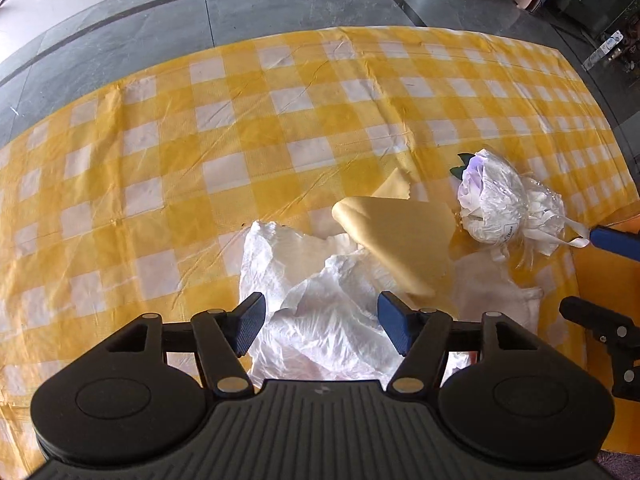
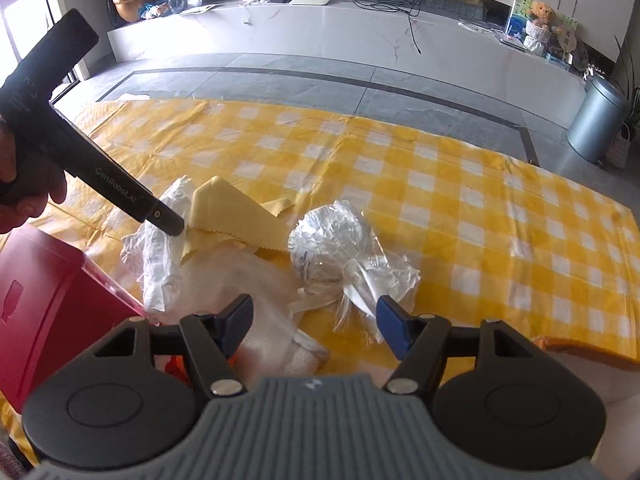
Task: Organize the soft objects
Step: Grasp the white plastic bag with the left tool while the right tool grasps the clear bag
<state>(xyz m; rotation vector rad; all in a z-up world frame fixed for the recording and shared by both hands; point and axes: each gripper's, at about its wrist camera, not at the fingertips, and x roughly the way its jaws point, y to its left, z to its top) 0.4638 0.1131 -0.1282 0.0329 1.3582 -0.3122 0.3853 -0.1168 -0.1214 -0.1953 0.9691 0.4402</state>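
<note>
While both grippers hang over the yellow checked tablecloth, we note the scene from left to right. Far left in the right wrist view, a red bin sits at the table edge. Next comes the left gripper, jaws spread wide with nothing between them, poised above a crumpled white plastic bag. A folded yellow cloth lies partly over that bag, its tip touching the gripper's finger in the right wrist view. A pale white cloth is spread just beside these. Further right, a wrapped flower bundle rests on its side with ribbon trailing. Our right gripper is wide open, empty, close over that ribbon.
</note>
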